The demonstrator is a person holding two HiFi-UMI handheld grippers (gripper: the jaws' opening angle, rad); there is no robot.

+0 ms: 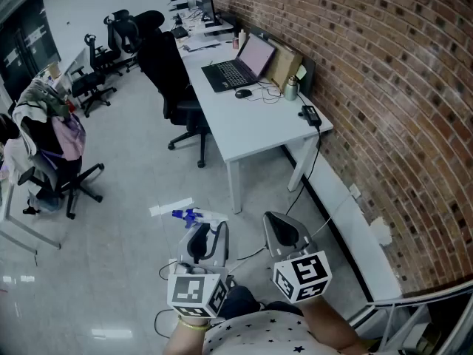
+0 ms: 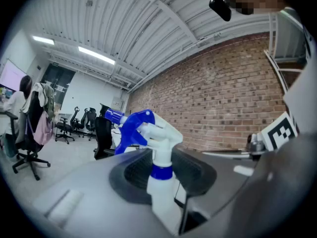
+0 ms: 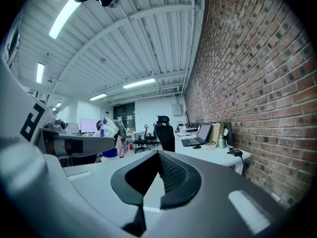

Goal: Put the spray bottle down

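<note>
So the left gripper [image 1: 205, 237] is pinching the spray bottle [image 2: 159, 192] around its white body just under the blue collar, with the blue trigger head poking out past the jaws, nozzle aimed off to the left in the left gripper view. The bottle's up in the air over the grey floor [image 1: 126, 228], near the front corner of the white desk [image 1: 244, 124]. The right gripper [image 3: 157, 175] sits just beside it with its jaws pressed together on nothing, the laptop [image 1: 240, 65] and brick wall [image 1: 384, 87] further out.
</note>
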